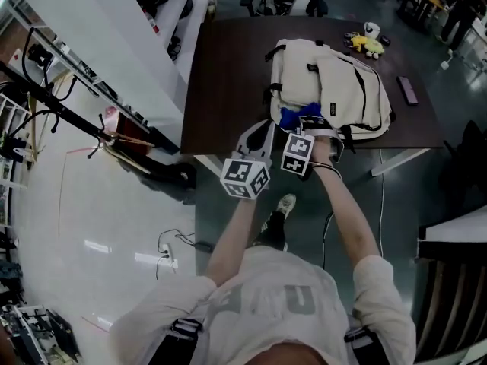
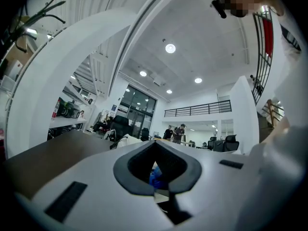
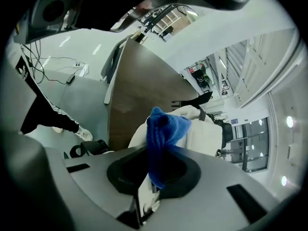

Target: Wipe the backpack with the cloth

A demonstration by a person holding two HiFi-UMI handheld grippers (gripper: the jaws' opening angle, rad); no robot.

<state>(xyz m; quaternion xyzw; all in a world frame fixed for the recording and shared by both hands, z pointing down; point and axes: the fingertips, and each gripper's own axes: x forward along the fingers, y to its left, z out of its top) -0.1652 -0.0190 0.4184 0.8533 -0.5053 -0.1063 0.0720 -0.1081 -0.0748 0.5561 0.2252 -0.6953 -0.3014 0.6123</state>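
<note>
Jaws of the right gripper (image 3: 155,176) are clamping the cloth (image 3: 166,129), the backpack (image 3: 206,134) lying just ahead; the left gripper (image 2: 158,176) is hanging closed, empty.

The head view is dim and murky; pale glare streaks lie on the floor (image 1: 99,226) left of the left gripper (image 1: 262,131). Both gripper views bulge and go black at the corners. Ceiling lamps (image 2: 170,48) shine high above the left gripper's jaws, and its near body looks soft.
</note>
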